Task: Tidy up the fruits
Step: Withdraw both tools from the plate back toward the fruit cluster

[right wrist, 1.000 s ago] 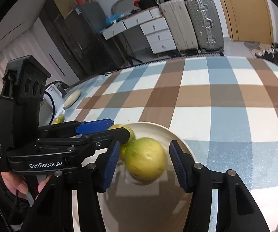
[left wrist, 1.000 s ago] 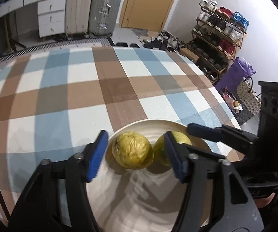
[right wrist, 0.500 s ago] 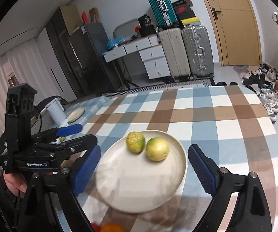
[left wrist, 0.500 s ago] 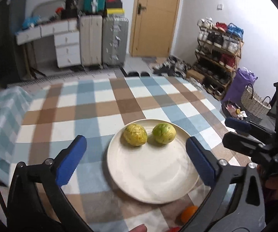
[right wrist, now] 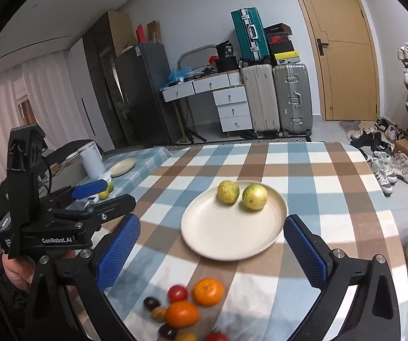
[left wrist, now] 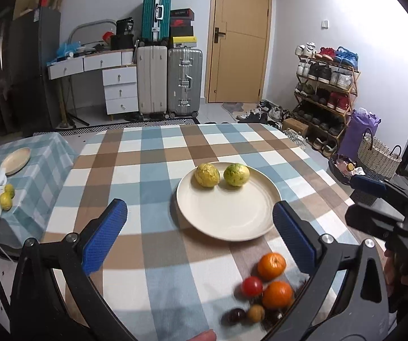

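Through the left wrist camera, your left gripper (left wrist: 196,238) hangs above the table (left wrist: 152,153) with its jaws spread wide and nothing between them. The blue pads (left wrist: 103,237) are ribbed rubber, made to bite on smooth skins. Past them sits a round cream plate (left wrist: 226,213), glossy and shallow, lying toward the table's right edge. Two roundish, dull-skinned fruits rest touching at its far rim: a yellow fruit (left wrist: 207,175) with a bumpy surface and a green-yellow fruit (left wrist: 236,174) beside it. Parking them at the far rim probably leaves the near part of the plate free for more. At the near edge of the table a loose cluster waits: two oranges (left wrist: 272,265) with pitted peel, a shiny red tomato (left wrist: 252,286) and some small dark and tan fruits too blurred to name. The checked tablecloth looks soft and matte, so round fruit should not roll far on it.

Through the right wrist camera, your right gripper (right wrist: 211,251) is likewise fully open and holds nothing. The plate lies just beyond its fingertips, and the cluster sits below and between the fingers, so I judge you are placed to come down on one of those next. Your left gripper shows at the left edge, open and held clear of the plate.
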`<move>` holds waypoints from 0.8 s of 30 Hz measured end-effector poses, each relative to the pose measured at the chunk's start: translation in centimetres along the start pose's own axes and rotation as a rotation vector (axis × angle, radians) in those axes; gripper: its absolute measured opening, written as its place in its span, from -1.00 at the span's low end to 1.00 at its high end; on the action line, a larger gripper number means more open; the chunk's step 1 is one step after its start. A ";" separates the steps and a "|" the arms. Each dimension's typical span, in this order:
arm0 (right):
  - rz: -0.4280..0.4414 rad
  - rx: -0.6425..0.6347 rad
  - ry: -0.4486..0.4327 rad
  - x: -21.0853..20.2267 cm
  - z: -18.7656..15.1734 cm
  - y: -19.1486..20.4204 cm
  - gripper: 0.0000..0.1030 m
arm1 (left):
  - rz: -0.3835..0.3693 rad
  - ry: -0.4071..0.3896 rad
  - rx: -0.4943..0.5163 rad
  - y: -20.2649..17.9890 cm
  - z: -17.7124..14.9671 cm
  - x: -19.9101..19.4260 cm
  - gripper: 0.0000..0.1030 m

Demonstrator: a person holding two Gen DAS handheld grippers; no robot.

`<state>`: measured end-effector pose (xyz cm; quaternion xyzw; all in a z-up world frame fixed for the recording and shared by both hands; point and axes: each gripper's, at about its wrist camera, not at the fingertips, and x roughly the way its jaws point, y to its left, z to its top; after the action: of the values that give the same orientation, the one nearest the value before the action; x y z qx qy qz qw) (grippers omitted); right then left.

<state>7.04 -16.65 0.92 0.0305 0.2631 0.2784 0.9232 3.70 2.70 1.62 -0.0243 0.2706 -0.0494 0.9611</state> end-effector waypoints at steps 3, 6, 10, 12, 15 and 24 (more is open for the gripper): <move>-0.004 -0.015 0.005 -1.0 -1.2 1.1 1.00 | 0.021 -0.012 0.011 -0.2 -1.5 -2.0 0.99; -0.015 -0.028 0.015 -2.0 -2.5 1.9 1.00 | 0.019 -0.003 0.002 -0.3 -3.0 -3.5 0.99; -0.040 -0.004 0.035 -3.1 -4.3 1.9 1.00 | 0.003 0.021 0.011 -0.5 -5.0 -4.6 0.99; -0.041 0.013 0.058 -3.4 -5.2 1.6 1.00 | 0.000 0.026 0.005 -0.5 -5.4 -4.3 0.99; -0.056 0.031 0.092 -3.6 -6.8 1.3 1.00 | -0.007 0.040 -0.014 -0.2 -5.8 -3.6 0.99; -0.045 0.078 0.171 -2.0 -10.2 -0.1 1.00 | -0.005 0.067 -0.020 0.1 -6.1 -1.2 0.99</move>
<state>0.60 -18.67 -6.92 0.0366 0.3522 0.2488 0.9015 -0.46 2.76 -2.99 -0.0330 0.3032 -0.0496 0.9511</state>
